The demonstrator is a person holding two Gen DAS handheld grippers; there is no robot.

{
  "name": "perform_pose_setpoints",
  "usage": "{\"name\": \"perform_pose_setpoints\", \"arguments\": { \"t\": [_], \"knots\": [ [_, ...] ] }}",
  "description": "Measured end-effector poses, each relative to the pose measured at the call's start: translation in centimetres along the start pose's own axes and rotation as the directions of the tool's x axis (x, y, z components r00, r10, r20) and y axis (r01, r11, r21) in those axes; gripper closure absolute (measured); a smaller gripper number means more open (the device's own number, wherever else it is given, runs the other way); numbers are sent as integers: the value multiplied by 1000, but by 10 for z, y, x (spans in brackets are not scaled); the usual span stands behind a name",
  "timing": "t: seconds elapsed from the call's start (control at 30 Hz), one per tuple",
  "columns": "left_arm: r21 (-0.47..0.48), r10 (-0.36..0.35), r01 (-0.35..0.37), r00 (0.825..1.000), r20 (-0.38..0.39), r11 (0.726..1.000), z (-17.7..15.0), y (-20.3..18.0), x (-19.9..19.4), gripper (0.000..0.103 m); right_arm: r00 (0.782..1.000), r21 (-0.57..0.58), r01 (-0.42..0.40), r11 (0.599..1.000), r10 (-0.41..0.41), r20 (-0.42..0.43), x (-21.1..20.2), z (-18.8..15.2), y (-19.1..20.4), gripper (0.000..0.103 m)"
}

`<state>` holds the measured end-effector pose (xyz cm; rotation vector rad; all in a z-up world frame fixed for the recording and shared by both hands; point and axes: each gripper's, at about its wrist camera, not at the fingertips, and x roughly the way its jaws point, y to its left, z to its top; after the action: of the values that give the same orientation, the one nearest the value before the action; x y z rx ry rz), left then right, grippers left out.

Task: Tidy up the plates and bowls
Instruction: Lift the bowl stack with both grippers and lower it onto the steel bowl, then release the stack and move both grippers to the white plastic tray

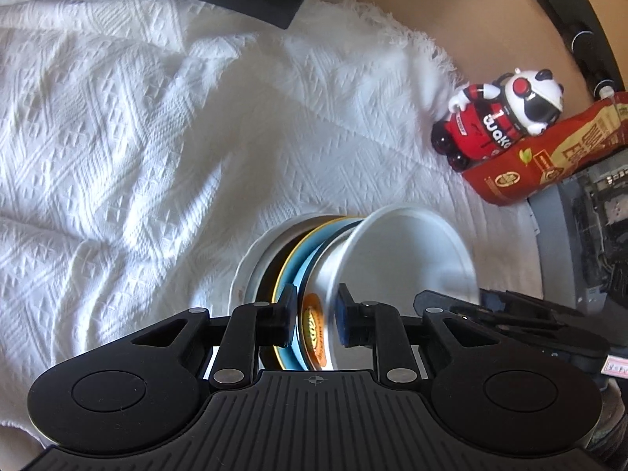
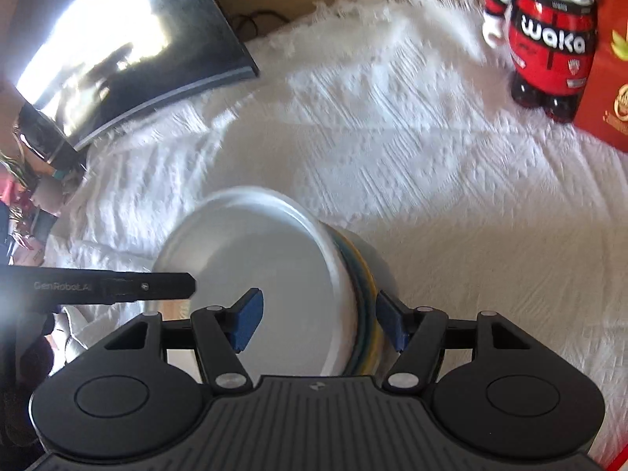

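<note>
Two hand-held grippers (angled down) pinch one tilted stack of dishes (image 1: 314, 274): left (image 1: 314, 314), right (image 2: 320, 320)

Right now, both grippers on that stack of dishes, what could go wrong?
1. The stack sits tilted on edge; dishes could slide apart.
2. The left gripper pinches only part of it, so the white bowl beside its pad may slip free.
3. The right gripper spans several rims; uneven pressure might drop one onto the white cloth.

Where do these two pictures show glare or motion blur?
Left wrist view: the white bowl is smeared at its near rim; sunlight and shadow stripe the white cloth. Right wrist view: strong glare on the dark screen; cloth and panda figure are blurred.
</note>
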<state>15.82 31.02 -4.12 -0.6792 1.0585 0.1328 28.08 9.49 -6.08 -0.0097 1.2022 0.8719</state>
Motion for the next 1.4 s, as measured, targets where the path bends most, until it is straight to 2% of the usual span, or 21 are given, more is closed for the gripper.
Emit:
{"name": "perform_pose_setpoints", "arguments": {
  "t": [0.23,0.53,0.77,0.9,1.03,1.2,1.33,1.4],
  "knots": [
    [-35,-51,52,998,36,998,0,4,-12,82,998,-13,-1,1000,1,59,-14,-6,17,38],
    [-66,-60,61,998,27,996,3,13,-8,82,995,30,1,1000,-4,101,-21,-5,27,38],
    [-7,-32,33,999,28,999,-1,3,-5,82,991,55,79,995,-84,108,-19,-11,23,38],
    [-7,-27,27,999,31,1000,-2,3,-7,82,991,64,78,995,-84,102,-21,-18,21,38],
    [-11,-14,15,999,41,1000,-3,5,-11,82,995,59,36,998,-42,96,-25,-25,27,38],
    [-40,-4,8,993,115,999,-7,8,-28,82,991,47,57,997,-62,116,-33,-31,29,37],
    [-24,29,-24,976,215,999,-9,-3,-43,82,978,67,113,991,-123,167,-46,-37,15,32],
    [11,15,-18,968,250,1000,-8,-15,-45,82,967,77,152,985,-165,195,-54,-43,4,30]
  ]
}}
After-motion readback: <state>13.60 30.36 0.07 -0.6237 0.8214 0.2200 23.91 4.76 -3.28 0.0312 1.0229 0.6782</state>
